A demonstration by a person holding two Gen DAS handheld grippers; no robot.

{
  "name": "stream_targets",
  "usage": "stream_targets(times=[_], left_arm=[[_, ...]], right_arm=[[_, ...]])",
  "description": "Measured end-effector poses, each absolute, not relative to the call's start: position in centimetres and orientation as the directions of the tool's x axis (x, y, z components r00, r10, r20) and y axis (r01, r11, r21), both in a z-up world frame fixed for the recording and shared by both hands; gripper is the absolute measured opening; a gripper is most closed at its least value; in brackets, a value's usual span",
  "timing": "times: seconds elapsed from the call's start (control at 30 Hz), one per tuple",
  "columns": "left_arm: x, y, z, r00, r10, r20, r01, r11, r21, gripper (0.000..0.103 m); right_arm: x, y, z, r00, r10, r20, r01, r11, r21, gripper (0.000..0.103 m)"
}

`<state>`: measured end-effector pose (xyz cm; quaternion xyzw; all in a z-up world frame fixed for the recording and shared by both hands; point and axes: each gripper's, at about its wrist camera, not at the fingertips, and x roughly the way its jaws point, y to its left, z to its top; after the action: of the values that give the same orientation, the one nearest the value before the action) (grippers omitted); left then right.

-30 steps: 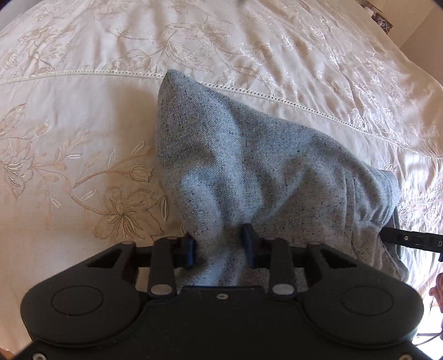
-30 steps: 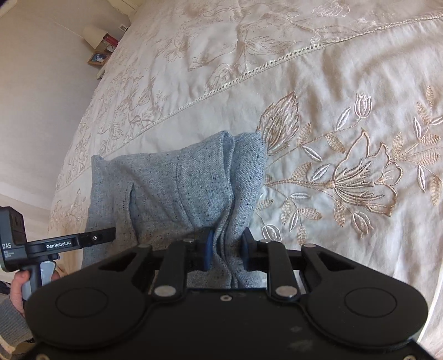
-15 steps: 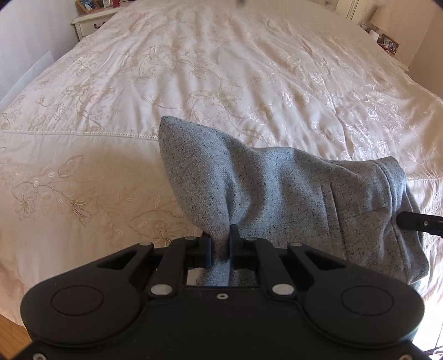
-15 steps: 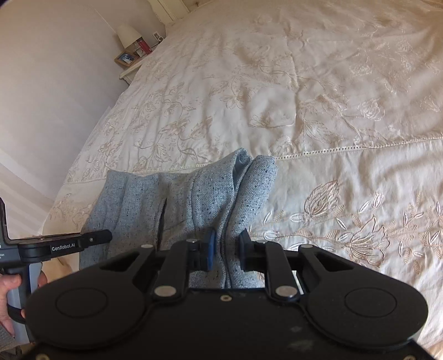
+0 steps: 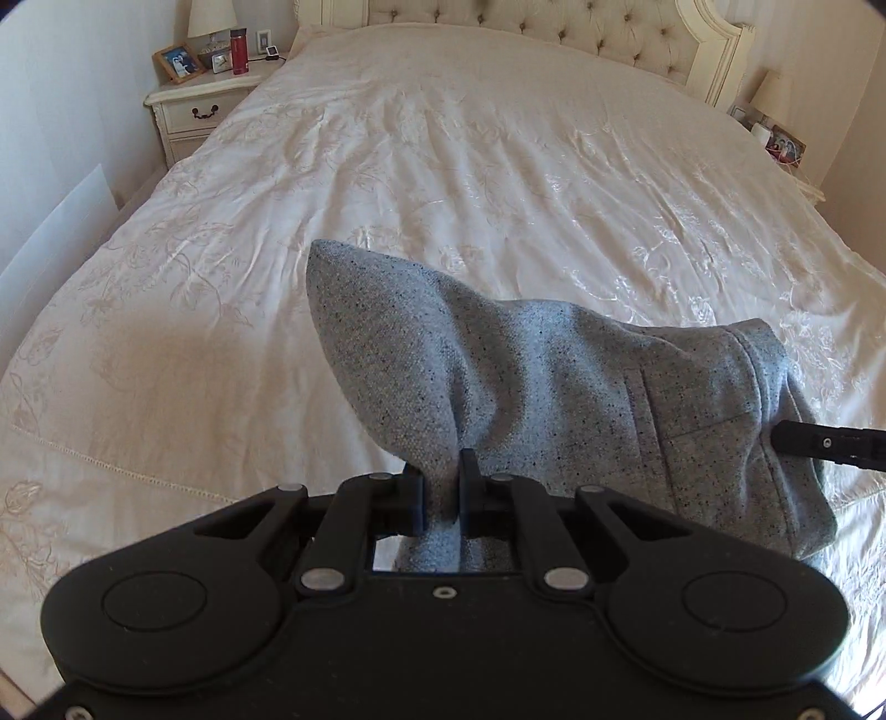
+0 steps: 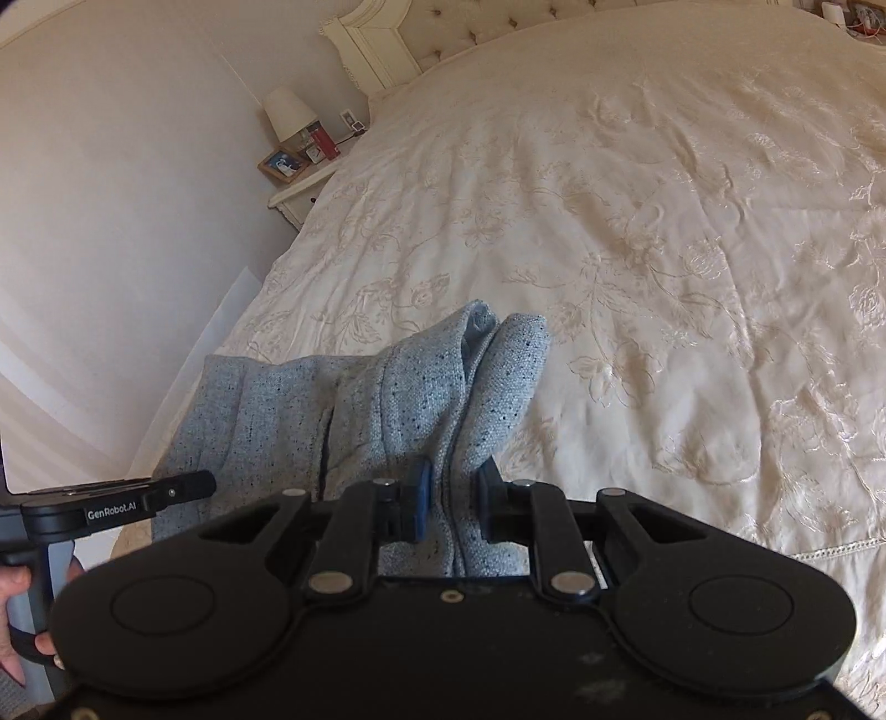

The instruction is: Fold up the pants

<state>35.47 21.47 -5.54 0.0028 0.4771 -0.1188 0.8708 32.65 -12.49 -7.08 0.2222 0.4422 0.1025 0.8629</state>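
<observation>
Both jaws squeeze the gray pants (image 5: 554,399). Left gripper (image 5: 441,487) has just pinched tighter on one bunched edge. Right gripper (image 6: 449,493) has closed a little more on a thick fold of the other edge. Pants hang stretched between them, up off the cream bed (image 5: 443,166). At ten o'clock stands a nightstand (image 5: 194,111).

Bedspread (image 5: 470,166) ahead: wide, bare, open passage across whole middle up to headboard (image 5: 526,22). Grey pants (image 5: 554,376) hang between both grippers, blocking near space low and centre. Left side: nightstand (image 5: 194,111) with lamp (image 5: 207,22), photo frame (image 5: 176,62), red bottle (image 5: 239,51); wall (image 6: 111,194) close beside bed edge.
</observation>
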Motion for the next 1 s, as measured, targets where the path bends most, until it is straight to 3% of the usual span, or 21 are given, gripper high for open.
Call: stream_targets(times=[0.07,0.1,0.17,0.2,0.27,0.37,0.53,0.73,0.87,1.0], left_arm=[[37.7,22.1,-7.6,0.481,-0.163,-0.861,0.203,0.976,-0.072,0.038],[38.6,22.5,-9.0,0.471,-0.118,-0.874,0.188,0.982,-0.031,0.040],[40.0,23.4,-11.8,0.454,0.009,-0.891,0.130,0.989,0.076,0.034],[40.4,24.1,-12.8,0.438,0.036,-0.898,0.111,0.989,0.093,0.033],[40.2,25.3,-13.8,0.408,0.029,-0.913,0.075,0.995,0.065,0.033],[38.7,25.8,-13.7,0.427,-0.024,-0.904,0.075,0.997,0.009,0.033],[36.7,23.7,-14.5,0.421,-0.109,-0.900,0.175,0.984,-0.038,0.037],[36.2,22.5,-19.9,0.304,-0.030,-0.952,0.214,0.976,0.038,0.040],[36.4,22.6,-19.1,0.310,-0.035,-0.950,0.202,0.979,0.029,0.040],[36.4,22.9,-17.1,0.323,-0.032,-0.946,0.164,0.986,0.022,0.040]], right_arm=[[34.5,-11.7,-8.2,0.586,0.356,-0.728,0.058,0.877,0.476,0.020],[35.4,-11.4,-9.4,0.580,0.334,-0.743,0.075,0.886,0.458,0.025],[37.2,-11.0,-12.2,0.532,0.213,-0.819,0.178,0.918,0.354,0.027],[38.0,-10.9,-13.7,0.481,0.103,-0.871,0.253,0.935,0.250,0.027],[38.5,-10.7,-15.3,0.422,0.020,-0.906,0.305,0.938,0.163,0.027],[37.0,-10.0,-15.0,0.476,0.058,-0.877,0.311,0.922,0.230,0.027],[35.1,-5.1,-14.1,0.546,0.109,-0.831,0.159,0.960,0.230,0.027],[33.6,-0.3,-18.8,0.409,0.084,-0.909,0.073,0.990,0.125,0.024],[33.3,1.0,-19.2,0.402,0.049,-0.914,0.020,0.998,0.062,0.024],[33.2,0.3,-17.2,0.407,0.065,-0.911,0.073,0.992,0.103,0.024]])
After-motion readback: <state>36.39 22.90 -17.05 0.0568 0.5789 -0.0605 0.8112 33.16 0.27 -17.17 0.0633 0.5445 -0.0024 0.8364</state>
